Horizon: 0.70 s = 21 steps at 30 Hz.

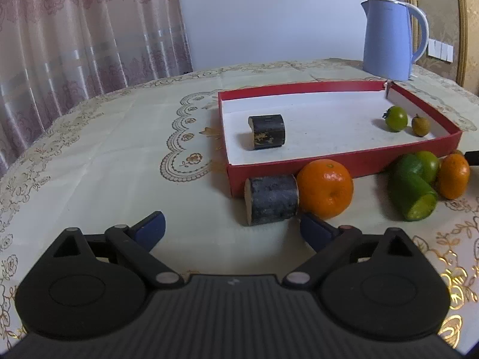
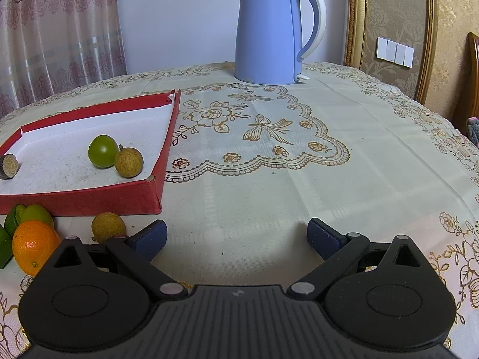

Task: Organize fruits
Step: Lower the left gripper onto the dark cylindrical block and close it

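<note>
A red tray (image 1: 344, 166) with a white floor holds a dark sugarcane piece (image 1: 267, 131), a green tomato (image 1: 396, 118) and a longan (image 1: 420, 125). In front of it lie a second sugarcane piece (image 1: 271, 199), an orange (image 1: 325, 188), a cut cucumber (image 1: 414, 193), a green fruit (image 1: 429, 161) and another orange (image 1: 453, 176). My left gripper (image 1: 232, 229) is open and empty, just short of the sugarcane piece. My right gripper (image 2: 236, 236) is open and empty over bare cloth, right of the tray (image 2: 80, 202); a loose longan (image 2: 107, 226) and an orange (image 2: 34, 246) lie at its left.
A blue electric kettle (image 2: 266, 33) stands at the back of the table, behind the tray's far corner. The table carries a cream cloth with gold embroidery (image 2: 260, 128). A curtain (image 1: 74, 30) hangs at the left and a gold-framed wall panel (image 2: 395, 24) at the right.
</note>
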Each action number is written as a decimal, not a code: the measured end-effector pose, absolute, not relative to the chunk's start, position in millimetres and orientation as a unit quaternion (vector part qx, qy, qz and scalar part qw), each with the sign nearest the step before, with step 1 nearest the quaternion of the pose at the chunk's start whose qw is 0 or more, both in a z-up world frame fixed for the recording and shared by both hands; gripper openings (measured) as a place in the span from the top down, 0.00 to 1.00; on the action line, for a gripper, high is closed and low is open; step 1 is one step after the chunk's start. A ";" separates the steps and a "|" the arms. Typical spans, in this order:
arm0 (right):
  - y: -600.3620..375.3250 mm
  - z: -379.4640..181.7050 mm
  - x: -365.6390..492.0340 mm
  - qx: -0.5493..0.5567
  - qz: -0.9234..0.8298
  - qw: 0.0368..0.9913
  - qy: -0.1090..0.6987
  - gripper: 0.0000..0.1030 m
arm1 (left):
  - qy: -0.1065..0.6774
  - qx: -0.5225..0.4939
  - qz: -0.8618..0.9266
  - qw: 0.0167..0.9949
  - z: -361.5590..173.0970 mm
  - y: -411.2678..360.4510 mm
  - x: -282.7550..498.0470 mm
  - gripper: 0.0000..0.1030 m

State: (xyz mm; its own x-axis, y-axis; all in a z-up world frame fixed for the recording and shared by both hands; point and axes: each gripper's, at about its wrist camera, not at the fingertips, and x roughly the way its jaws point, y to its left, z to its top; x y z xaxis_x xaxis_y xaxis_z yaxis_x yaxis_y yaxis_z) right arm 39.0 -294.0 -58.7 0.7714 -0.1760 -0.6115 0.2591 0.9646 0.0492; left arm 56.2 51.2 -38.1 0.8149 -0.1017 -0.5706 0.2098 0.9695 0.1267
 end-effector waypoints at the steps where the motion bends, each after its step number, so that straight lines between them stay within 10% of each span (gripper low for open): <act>1: -294.0 -58.6 39.0 0.065 -0.116 0.939 0.318 0.02 | 0.294 0.093 -0.081 0.948 -38.9 51.2 58.3 0.04; 15: -294.1 -58.4 39.0 0.065 -0.116 0.939 0.318 0.02 | 0.290 0.099 -0.046 0.951 -39.4 51.0 76.0 0.12; 18: -294.1 -58.3 39.0 0.065 -0.116 0.939 0.318 0.02 | 0.290 0.103 -0.057 0.950 -37.1 46.3 77.5 0.28; 21: -294.0 -58.3 39.0 0.065 -0.116 0.939 0.318 0.02 | 0.299 0.083 -0.085 0.947 -35.1 48.9 75.1 0.63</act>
